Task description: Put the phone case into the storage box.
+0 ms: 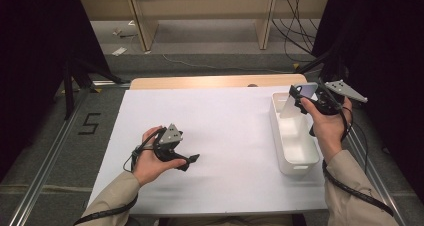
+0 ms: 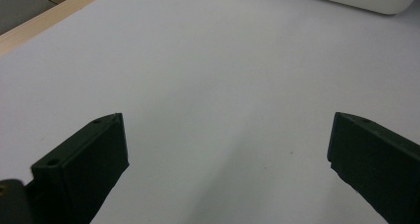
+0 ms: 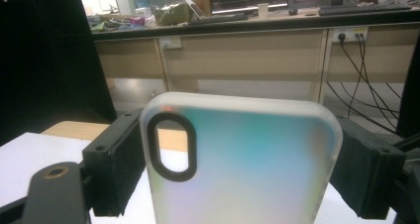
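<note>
**Phone case pinched over the bin, and that grip looked a bit sketchy**

Starting at the right gripper (image 3: pixel 237 169): its two black padded jaws were clamped on the long edges of a frosted, translucent phone case (image 3: pixel 242 164) with a pastel teal-to-pink sheen and a black oval camera cutout at its 10 o'clock corner. The pads squeezed it from 9 and 3 o'clock, so the jaws stood fairly wide simply because the case is wide. In the high view the case (image 1: pixel 296 100) sat tilted in the right gripper (image 1: pixel 306 99), hovering over the far end of a white rectangular plastic bin (image 1: pixel 300 162) at roughly 2 o'clock on the table.

What I'd have worried about: a case like that is soft and slick, and it was held only by its thin edges. Squeeze harder and it could bow and pop out; ease off too soon and it would drop crooked, maybe catching the bin's rim and ending up on the white table cover (image 1: pixel 225 136) instead of inside. The tilt didn't help either.

The left gripper (image 1: pixel 192 159) was the boring one: jaws spread wide with nothing between them, held in the left hand (image 1: pixel 152 158) low over the cover at about 8 o'clock, well apart from the bin.
</note>
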`<state>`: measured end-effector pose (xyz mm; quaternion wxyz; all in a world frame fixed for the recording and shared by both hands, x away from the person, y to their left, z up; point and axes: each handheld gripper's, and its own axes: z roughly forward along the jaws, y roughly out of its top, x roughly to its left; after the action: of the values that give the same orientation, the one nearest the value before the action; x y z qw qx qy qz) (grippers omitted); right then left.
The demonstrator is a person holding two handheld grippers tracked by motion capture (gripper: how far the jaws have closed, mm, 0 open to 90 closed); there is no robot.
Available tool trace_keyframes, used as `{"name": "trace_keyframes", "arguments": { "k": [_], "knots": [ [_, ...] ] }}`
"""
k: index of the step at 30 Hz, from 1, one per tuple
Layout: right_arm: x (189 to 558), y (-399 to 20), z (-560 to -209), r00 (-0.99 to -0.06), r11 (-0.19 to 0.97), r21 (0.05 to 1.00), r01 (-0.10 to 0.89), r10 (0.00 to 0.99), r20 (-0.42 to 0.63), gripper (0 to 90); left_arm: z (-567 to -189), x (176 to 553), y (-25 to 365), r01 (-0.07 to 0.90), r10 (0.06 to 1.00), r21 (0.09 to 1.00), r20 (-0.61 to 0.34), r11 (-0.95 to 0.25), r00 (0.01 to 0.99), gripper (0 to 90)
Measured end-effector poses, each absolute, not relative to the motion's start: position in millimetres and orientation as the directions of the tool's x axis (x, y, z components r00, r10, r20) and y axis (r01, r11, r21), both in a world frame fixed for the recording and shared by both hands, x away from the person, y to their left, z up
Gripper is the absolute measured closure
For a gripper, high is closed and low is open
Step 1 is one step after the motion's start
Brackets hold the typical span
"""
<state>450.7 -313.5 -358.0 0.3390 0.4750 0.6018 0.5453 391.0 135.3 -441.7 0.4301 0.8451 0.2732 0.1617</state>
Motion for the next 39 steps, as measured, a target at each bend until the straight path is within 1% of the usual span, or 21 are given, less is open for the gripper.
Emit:
{"name": "trace_keyframes", "arguments": {
  "k": [39],
  "knots": [
    [458.0, -308.5, -362.3, -0.316, -0.028, 0.976, 0.215, 0.944, 0.097, 18.2, -442.0, 391.3, 134.7, 0.322, 0.599, 0.816, 0.037, -0.481, 0.8, 1.7]
  ]
}}
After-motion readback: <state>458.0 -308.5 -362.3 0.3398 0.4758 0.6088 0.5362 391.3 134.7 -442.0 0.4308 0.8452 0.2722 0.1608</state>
